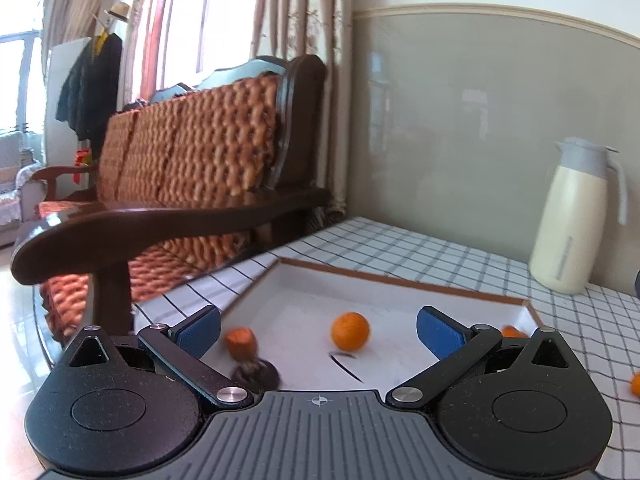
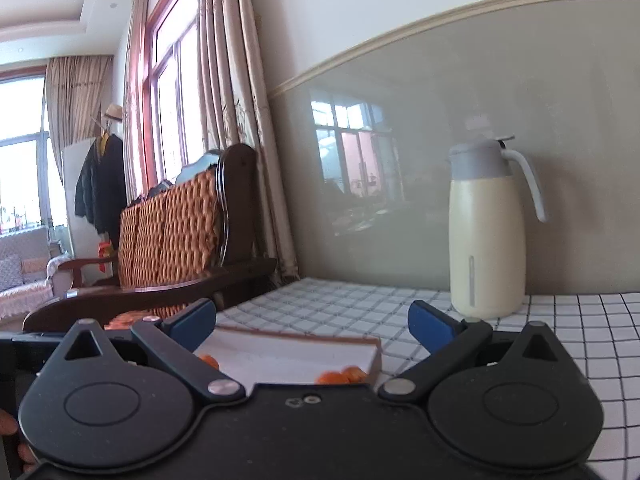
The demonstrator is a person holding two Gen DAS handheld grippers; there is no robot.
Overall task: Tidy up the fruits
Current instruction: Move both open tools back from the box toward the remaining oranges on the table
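A white tray with a brown rim [image 1: 400, 280] lies on the checked tablecloth. In the left wrist view an orange [image 1: 349, 331] rests inside it, and a blurred orange-red fruit [image 1: 241, 342] sits near its left side above a dark blurred spot. My left gripper [image 1: 318, 330] is open and empty over the tray's near part. More oranges show at the tray's right corner [image 1: 513, 333] and on the cloth [image 1: 635, 385]. In the right wrist view my right gripper [image 2: 312, 326] is open and empty above the tray [image 2: 292, 354], with oranges [image 2: 342, 376] at its near edge.
A cream thermos jug with a grey lid [image 2: 486, 236] stands by the wall at the back right of the table; it also shows in the left wrist view [image 1: 576, 220]. A dark wooden sofa with woven cushions [image 1: 192, 160] stands left of the table edge.
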